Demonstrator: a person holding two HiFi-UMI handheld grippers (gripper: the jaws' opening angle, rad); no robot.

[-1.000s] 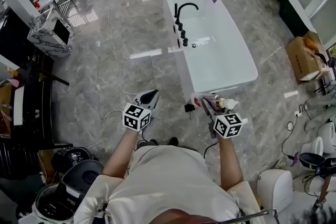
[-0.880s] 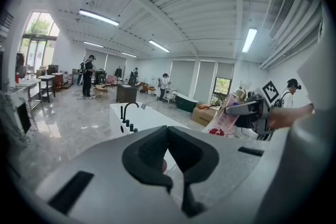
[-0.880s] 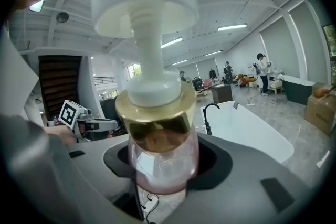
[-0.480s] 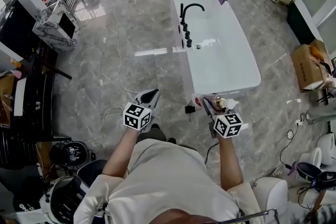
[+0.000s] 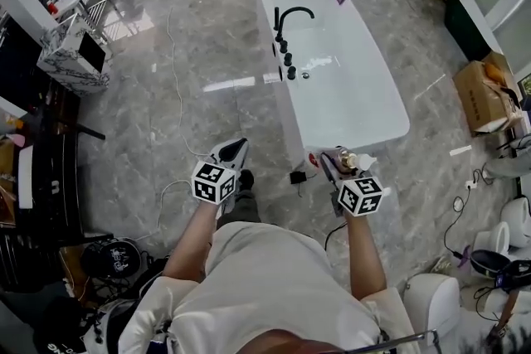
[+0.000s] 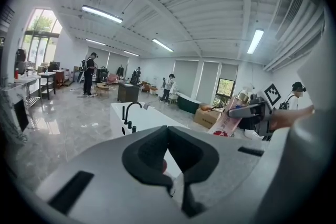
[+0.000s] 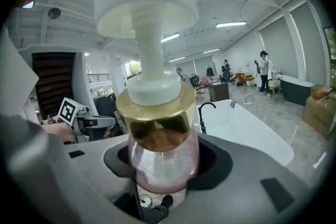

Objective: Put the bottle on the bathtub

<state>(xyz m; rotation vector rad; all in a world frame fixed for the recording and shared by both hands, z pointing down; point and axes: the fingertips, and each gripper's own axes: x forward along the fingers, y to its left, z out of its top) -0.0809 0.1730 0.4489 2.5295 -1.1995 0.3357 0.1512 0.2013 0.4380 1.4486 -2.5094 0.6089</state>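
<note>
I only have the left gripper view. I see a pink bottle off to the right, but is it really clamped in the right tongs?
Observer: Yes. In the right gripper view the right tongs are shut on the clear pink pump bottle, gripping its body below the gold collar.
Operator: Where's the tub from that hand?
Observer: In the head view the near end of the white bathtub lies just ahead of the bottle.
Operator: Anything on the floor there?
Observer: A small black object lies by the tub's near left corner.
</note>
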